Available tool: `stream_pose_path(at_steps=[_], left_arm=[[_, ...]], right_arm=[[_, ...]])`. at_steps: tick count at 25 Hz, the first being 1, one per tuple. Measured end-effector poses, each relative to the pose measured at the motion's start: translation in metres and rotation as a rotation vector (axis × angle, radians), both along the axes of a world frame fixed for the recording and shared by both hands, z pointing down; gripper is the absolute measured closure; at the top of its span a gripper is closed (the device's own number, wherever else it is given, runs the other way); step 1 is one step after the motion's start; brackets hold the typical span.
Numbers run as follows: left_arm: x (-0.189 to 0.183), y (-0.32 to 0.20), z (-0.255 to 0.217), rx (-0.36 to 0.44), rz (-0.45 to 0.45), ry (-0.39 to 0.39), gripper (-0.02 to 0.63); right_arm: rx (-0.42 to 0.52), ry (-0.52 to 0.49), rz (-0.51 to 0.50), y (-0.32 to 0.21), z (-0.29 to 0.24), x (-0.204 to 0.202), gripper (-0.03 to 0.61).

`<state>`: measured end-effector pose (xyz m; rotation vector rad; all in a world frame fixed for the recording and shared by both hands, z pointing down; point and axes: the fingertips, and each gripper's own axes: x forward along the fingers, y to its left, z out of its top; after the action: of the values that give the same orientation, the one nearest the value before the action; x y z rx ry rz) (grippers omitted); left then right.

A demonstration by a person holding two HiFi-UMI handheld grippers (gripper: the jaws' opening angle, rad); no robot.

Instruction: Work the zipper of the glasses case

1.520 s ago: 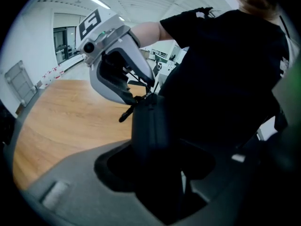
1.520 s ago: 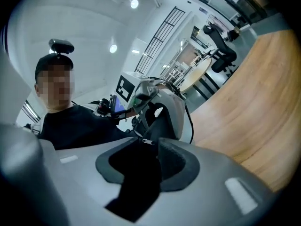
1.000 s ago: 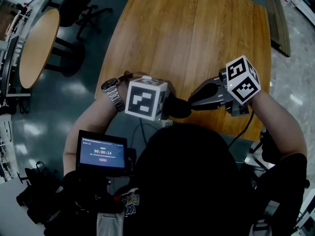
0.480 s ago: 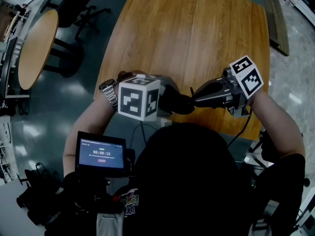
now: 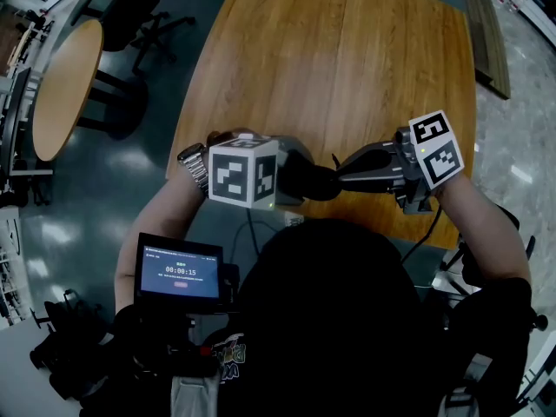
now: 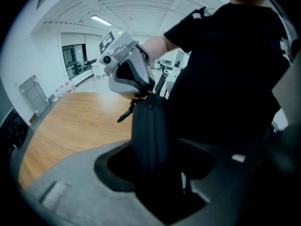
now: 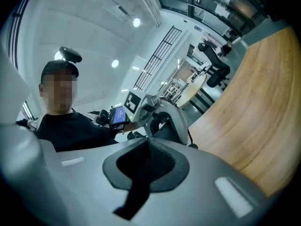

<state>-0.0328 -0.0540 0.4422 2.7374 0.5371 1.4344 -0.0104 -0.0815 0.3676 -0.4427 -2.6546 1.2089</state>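
Observation:
A black glasses case stands on edge between my left gripper's jaws, which are clamped on its sides. In the head view the case bridges both grippers above the near edge of the wooden table. My right gripper meets the case's far end, its jaws closing tight there. In the right gripper view a thin black strip, apparently the zipper pull, is pinched in my right gripper. A short black strap hangs off that end of the case.
A small screen with a timer sits at chest height below my left arm. A round table and dark chairs stand on the floor to the left. A wooden bench runs along the right.
The left gripper's cube has shifted a little to the left. The right gripper has drifted slightly right and lower, and the case stays between them.

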Motion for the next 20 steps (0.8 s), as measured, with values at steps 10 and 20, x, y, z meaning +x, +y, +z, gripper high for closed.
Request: stream_pose_path(at_steps=[10, 20], left_arm=[[0.014, 0.028, -0.063, -0.679, -0.151, 0.396, 0.362], [0.012, -0.001, -0.111, -1.053, -0.276, 0.818, 0.362]], right_arm=[[0.983, 0.110, 0.008, 0.008, -0.049, -0.002, 0.574], [1.260, 0.150, 0.258, -0.009, -0.067, 0.006, 0.574]])
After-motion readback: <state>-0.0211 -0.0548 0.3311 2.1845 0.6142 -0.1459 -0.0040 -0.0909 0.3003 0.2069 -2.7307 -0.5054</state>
